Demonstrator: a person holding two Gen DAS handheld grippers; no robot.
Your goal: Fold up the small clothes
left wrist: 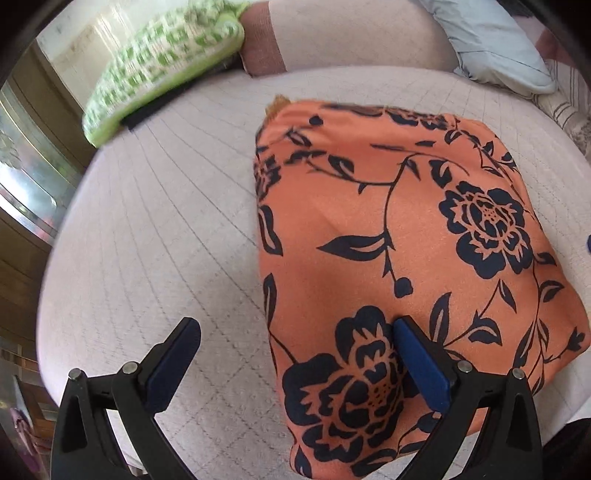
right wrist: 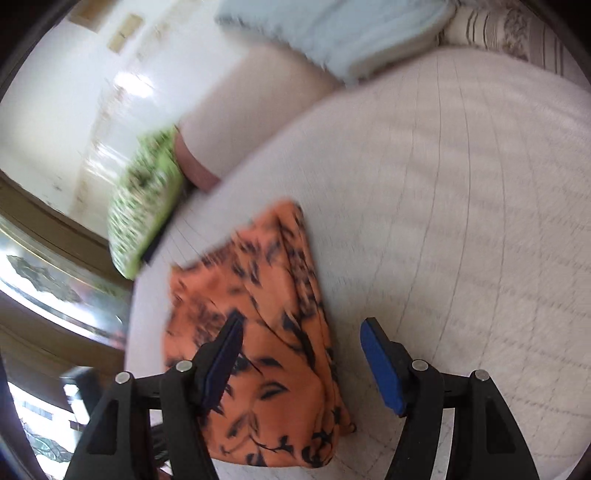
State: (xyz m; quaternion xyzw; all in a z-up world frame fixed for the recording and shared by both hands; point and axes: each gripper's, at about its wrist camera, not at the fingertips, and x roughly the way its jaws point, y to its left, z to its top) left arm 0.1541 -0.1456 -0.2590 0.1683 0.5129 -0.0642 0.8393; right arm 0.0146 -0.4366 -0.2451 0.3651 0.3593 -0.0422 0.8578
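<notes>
An orange cloth (left wrist: 406,240) printed with dark flowers lies folded into a rough rectangle on the pale quilted bed (left wrist: 155,229). It sits flat on the cover, its layered edges stacked along the right side as the right wrist view shows it (right wrist: 269,332).

The left gripper (left wrist: 295,336) hangs over the near end of the cloth with its jaws spread wide and released. Its right finger (left wrist: 421,362), the one with the blue pad, stands over the printed flower near the cloth's near left corner; whether it presses the fabric or just hovers above it I cannot tell. Its left finger (left wrist: 173,365) is over bare quilt, well clear of the cloth's left edge. Nothing is pinched between them.

The right gripper (right wrist: 301,332) is also let go, jaws well apart and gripping nothing. Its left finger (right wrist: 225,354) is over the orange fabric, its right finger (right wrist: 380,365) over bare quilt just past the cloth's right edge, so that folded edge lies in the gap beneath them. This view is smeared with blur, so I cannot tell if either finger touches.

At the far left of the bed a green-and-white pillow (left wrist: 162,62) leans against the padded headboard (left wrist: 351,33). A pale blue pillow (left wrist: 495,44) sits at the far right, with a striped one (left wrist: 569,99) beside it.
</notes>
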